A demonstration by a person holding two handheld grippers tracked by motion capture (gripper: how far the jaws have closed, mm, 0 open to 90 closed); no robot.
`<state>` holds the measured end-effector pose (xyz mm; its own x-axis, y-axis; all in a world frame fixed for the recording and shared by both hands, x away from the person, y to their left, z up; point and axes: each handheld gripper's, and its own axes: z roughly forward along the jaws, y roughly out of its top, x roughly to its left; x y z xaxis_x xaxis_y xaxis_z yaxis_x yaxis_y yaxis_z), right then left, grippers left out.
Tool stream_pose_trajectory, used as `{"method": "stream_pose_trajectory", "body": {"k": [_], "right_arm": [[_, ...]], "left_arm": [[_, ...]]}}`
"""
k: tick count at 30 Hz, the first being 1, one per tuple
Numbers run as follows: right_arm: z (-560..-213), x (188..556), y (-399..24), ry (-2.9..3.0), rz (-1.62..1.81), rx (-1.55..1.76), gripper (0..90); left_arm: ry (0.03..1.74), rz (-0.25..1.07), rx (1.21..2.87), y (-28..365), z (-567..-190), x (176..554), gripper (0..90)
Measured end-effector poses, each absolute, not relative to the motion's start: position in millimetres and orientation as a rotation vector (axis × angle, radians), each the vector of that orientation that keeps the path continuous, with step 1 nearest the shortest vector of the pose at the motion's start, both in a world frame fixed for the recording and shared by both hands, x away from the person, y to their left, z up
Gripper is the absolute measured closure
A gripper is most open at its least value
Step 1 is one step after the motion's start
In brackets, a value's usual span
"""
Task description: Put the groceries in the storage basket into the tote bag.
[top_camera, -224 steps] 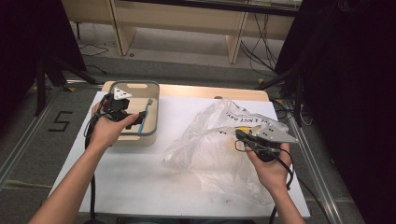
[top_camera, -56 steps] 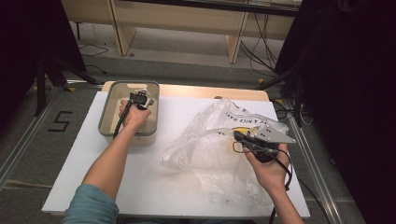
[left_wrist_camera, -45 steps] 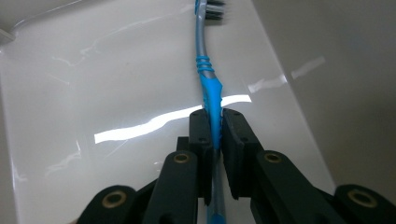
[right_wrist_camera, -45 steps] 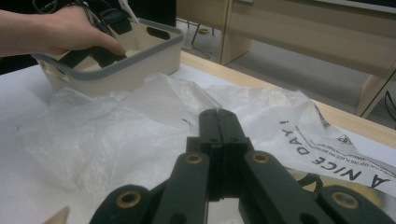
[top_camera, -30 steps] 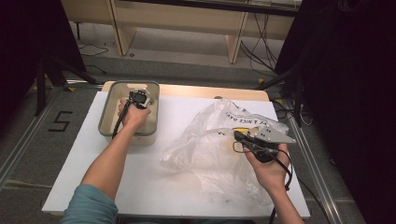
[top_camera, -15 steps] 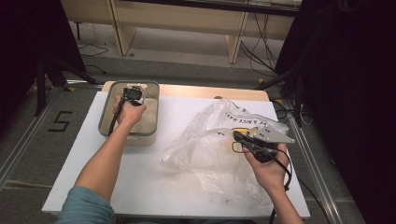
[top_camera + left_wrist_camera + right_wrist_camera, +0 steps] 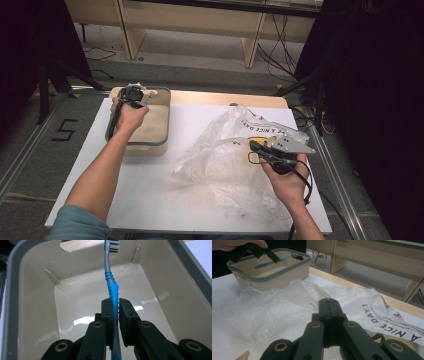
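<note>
A blue toothbrush [image 7: 111, 287] with a grey neck is clamped by its handle in my left gripper [image 7: 114, 302], bristle head pointing away. It hangs above the inside of a beige bin [image 7: 15, 270] with a grey rim. From above, the left gripper [image 7: 139, 96] is over the far end of the bin [image 7: 165, 120]. In the right gripper view, the toothbrush [image 7: 272, 262] lies level over the bin [image 7: 269, 275]. My right gripper [image 7: 329, 301] has its jaws pressed together and rests over a crumpled clear plastic bag [image 7: 274, 305]. From above, that gripper [image 7: 252, 145] is at the bag's [image 7: 220, 160] right side.
The table carries a white sheet [image 7: 150, 200] with a wooden strip [image 7: 215, 97] along its far edge. The bag has black print [image 7: 387, 322]. Wooden shelving legs [image 7: 125, 30] stand beyond the table. A "5" mark [image 7: 65, 130] is on the floor at left.
My left hand has lifted the toothbrush and shifted it toward the bin's far left corner. The right hand and the bag have stayed put.
</note>
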<state>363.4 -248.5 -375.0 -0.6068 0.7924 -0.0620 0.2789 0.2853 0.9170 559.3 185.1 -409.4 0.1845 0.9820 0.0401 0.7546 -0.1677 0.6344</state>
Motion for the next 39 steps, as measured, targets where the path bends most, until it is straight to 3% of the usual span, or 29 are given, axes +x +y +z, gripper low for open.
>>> {"method": "stream_pose_trajectory", "body": {"k": [39], "right_arm": [[-375,363,-248,2.042,1.295,0.955,90.0]], "left_arm": [[1.414,0.588,1.988,172,-374,513,82.3]]}}
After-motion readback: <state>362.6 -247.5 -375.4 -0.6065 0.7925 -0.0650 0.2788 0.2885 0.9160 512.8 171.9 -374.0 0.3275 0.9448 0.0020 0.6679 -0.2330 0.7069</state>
